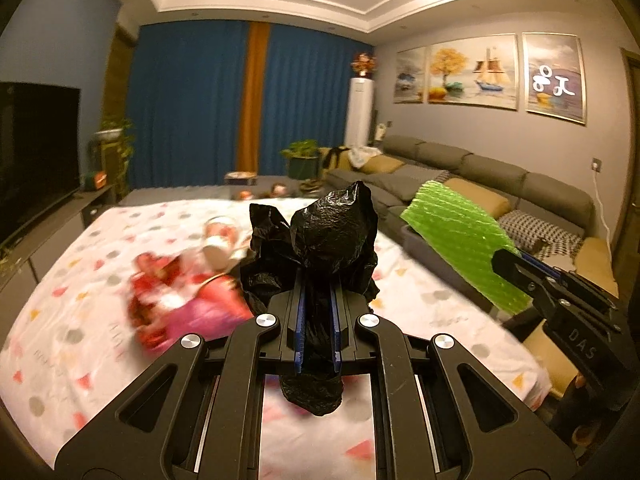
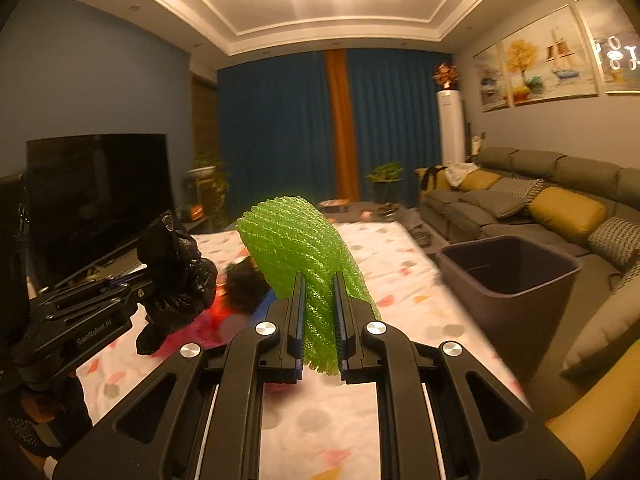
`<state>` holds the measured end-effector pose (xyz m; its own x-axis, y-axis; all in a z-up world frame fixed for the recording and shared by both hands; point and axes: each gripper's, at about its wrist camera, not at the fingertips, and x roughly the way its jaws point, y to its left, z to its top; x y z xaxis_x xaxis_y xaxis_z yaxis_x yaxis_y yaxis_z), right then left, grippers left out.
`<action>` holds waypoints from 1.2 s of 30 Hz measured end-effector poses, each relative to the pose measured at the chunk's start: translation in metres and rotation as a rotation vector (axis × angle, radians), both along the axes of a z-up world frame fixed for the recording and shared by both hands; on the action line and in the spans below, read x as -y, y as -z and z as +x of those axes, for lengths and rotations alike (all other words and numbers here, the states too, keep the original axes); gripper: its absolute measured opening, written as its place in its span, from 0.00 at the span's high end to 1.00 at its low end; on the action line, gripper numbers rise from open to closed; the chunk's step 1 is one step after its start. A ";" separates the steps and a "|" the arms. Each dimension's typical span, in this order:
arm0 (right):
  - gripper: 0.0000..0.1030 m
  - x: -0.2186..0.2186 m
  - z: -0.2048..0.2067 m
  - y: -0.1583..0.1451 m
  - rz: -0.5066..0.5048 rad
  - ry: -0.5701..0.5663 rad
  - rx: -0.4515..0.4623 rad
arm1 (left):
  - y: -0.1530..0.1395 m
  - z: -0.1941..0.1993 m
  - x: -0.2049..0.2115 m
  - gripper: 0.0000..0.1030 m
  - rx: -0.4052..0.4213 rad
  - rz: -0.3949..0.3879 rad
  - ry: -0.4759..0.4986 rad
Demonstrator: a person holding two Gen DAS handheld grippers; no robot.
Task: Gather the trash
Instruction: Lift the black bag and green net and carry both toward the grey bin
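On our left, the left hand-held gripper (image 1: pixel 318 312) is clamped on a crumpled black plastic bag (image 1: pixel 332 236), raised above the counter (image 1: pixel 440 312) with its dotted cloth. To its right, the right hand-held gripper (image 2: pixel 318 316) pinches a green foam net sleeve (image 2: pixel 296 248), its long axis running forward and up. The dark trash bin (image 2: pixel 508 276) stands open to the right of that gripper, which is the nearer one.

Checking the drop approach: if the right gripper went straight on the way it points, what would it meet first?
Probably nothing near: the right gripper, shut on the green foam sheet, points over the patterned cloth toward the far curtains. The dark bin sits off to its right. Depth is unclear.
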<state>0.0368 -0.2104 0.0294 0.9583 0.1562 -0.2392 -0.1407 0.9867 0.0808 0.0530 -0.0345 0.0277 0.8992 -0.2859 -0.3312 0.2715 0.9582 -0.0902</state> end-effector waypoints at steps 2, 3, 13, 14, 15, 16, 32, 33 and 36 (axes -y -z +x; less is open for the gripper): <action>0.87 0.013 0.002 -0.004 -0.005 0.038 0.017 | -0.004 0.007 0.015 0.91 0.010 0.004 0.027; 0.87 0.022 0.004 -0.006 -0.007 0.061 0.025 | -0.006 0.010 0.022 0.91 0.014 0.005 0.038; 0.87 0.099 0.041 -0.013 0.007 0.249 0.050 | -0.037 0.051 0.116 0.91 0.061 -0.002 0.184; 0.87 0.109 0.045 -0.012 0.014 0.265 0.052 | -0.037 0.053 0.123 0.91 0.063 0.001 0.189; 0.87 0.116 0.049 -0.013 0.017 0.278 0.054 | -0.038 0.058 0.132 0.91 0.064 0.005 0.195; 0.87 0.121 0.052 -0.014 0.019 0.286 0.055 | -0.038 0.065 0.142 0.91 0.063 0.008 0.201; 0.87 0.175 0.124 -0.003 0.040 0.408 0.015 | -0.015 0.163 0.239 0.90 -0.019 0.010 0.287; 0.87 0.178 0.128 -0.001 0.043 0.411 0.007 | -0.013 0.166 0.243 0.90 -0.022 0.010 0.293; 0.87 0.188 0.140 0.003 0.049 0.416 -0.008 | -0.005 0.176 0.256 0.90 -0.027 0.025 0.300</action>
<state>0.1769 -0.3988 0.0264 0.9402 -0.2324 -0.2489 0.2699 0.9543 0.1283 0.2293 -0.2902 0.0329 0.7663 -0.5293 -0.3641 0.5408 0.8374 -0.0790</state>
